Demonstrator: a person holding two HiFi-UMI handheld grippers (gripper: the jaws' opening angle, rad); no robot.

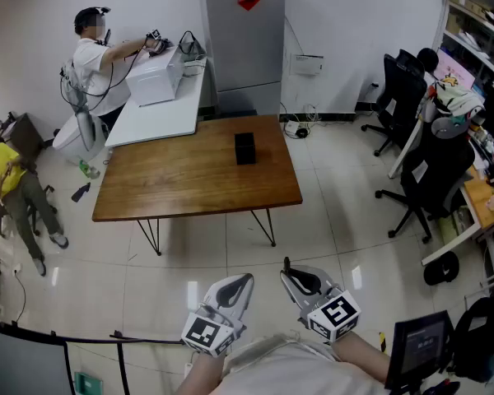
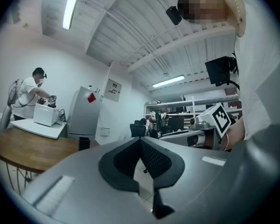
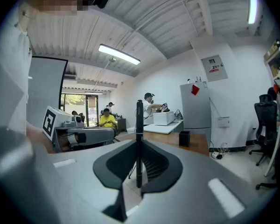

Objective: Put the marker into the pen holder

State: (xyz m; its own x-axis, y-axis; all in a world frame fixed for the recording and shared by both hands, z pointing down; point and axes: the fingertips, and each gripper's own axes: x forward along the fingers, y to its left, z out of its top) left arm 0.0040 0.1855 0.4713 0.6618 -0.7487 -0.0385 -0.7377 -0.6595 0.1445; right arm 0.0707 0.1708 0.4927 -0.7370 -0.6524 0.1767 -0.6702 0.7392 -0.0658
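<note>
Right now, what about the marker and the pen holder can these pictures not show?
- Inside of the pen holder: too small in head view, seen side-on in both gripper views.
- Cap end of the marker: all dark in right gripper view, a speck in head view.
- Print on it: too small everywhere.

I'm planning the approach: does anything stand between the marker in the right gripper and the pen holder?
Nothing visible does. The right gripper holds the marker; only floor and the wooden table top lie between it and the pen holder.
</note>
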